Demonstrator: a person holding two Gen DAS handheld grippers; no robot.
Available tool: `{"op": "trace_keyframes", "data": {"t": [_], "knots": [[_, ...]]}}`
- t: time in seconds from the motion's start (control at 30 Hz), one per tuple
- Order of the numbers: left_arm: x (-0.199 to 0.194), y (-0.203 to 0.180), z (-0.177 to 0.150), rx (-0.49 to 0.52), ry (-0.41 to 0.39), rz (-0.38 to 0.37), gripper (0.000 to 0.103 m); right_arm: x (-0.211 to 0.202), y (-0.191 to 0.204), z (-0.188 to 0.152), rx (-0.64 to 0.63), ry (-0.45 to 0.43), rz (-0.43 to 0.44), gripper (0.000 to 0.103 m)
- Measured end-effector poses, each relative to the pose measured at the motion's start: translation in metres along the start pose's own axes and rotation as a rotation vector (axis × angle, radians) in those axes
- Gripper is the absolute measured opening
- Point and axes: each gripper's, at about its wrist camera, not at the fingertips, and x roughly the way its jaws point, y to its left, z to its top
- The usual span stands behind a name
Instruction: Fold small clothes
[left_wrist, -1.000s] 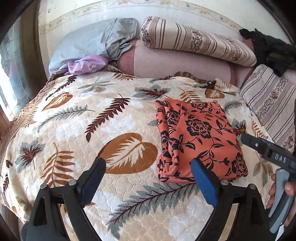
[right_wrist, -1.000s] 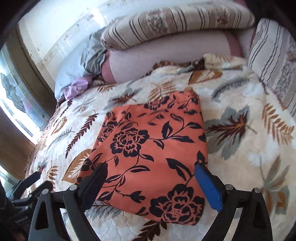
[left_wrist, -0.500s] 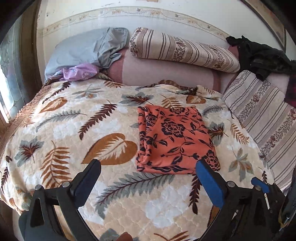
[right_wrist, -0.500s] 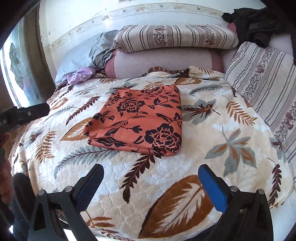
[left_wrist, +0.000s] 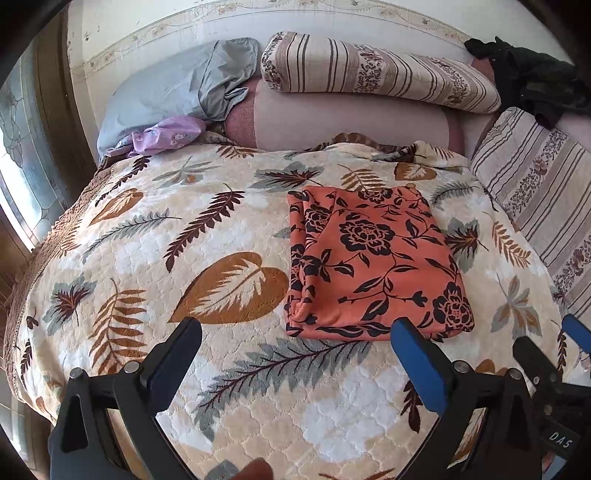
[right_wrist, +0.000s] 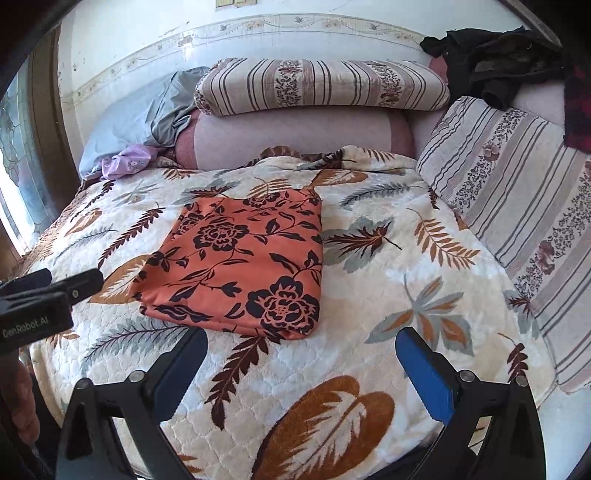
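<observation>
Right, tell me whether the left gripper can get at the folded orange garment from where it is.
Probably yes. The left gripper has its jaws open, and the orange garment lies flat on the leaf-print bedspread just ahead, slightly right, with nothing between them.

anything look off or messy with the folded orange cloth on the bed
Mostly tidy: the orange floral cloth lies flat on the leaf-print blanket. Only its left edge looks slightly bunched, with layers not quite lined up. Nothing spilled or damaged.
</observation>
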Motion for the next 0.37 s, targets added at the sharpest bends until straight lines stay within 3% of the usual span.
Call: {"op": "trace_keyframes", "data": {"t": [0.37], "knots": [[0.007, -0.009, 0.008, 0.049, -0.032, 0.001, 0.102, 0.016, 0.020, 0.024, -0.059, 0.000, 0.015, 0.103]]}}
